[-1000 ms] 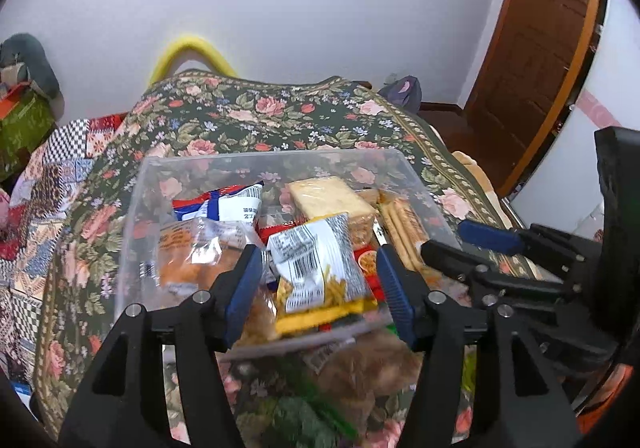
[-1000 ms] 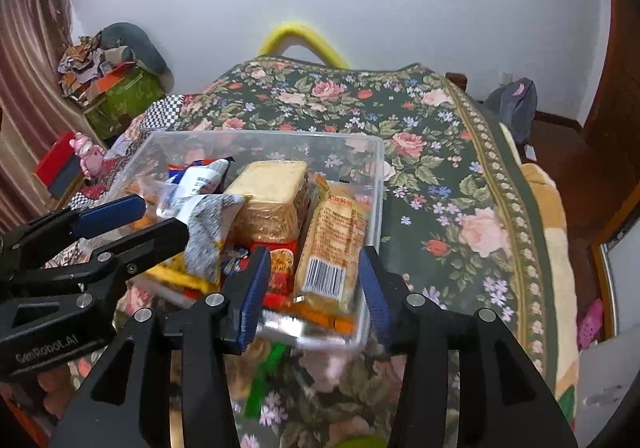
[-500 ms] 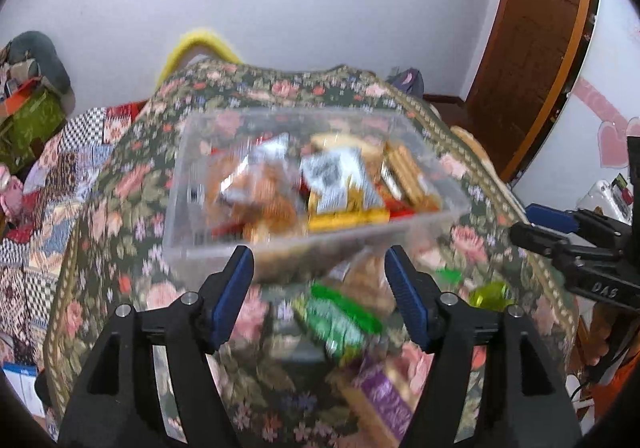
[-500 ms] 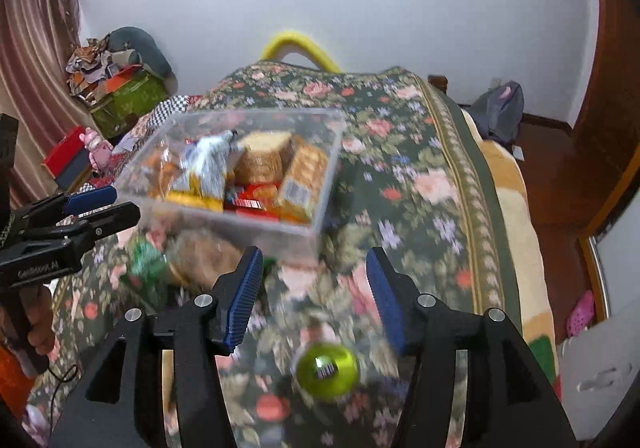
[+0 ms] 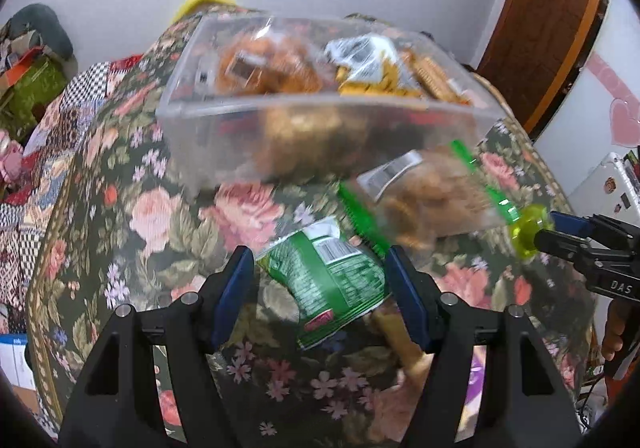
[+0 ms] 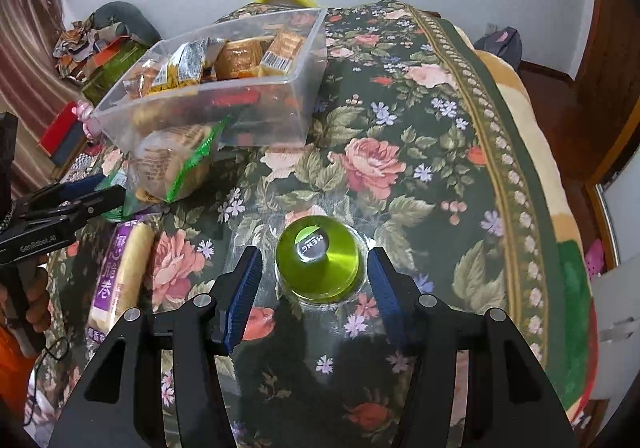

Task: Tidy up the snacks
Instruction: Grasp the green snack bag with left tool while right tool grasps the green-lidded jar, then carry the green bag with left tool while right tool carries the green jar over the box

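In the left wrist view, the left gripper (image 5: 320,284) hangs wide open over the floral bedspread (image 5: 132,208), its blue pads either side of a green snack packet (image 5: 326,278) without gripping it; a clear bag of brown snacks (image 5: 428,196) lies just beyond to the right, and the clear plastic box (image 5: 224,128) full of packaged snacks sits farther back. In the right wrist view, the right gripper (image 6: 314,284) is likewise wide open and holds nothing, its pads flanking a green jelly cup (image 6: 320,266) on the bedspread. A purple-wrapped biscuit pack (image 6: 118,276) lies to the left, and the box stands at far left.
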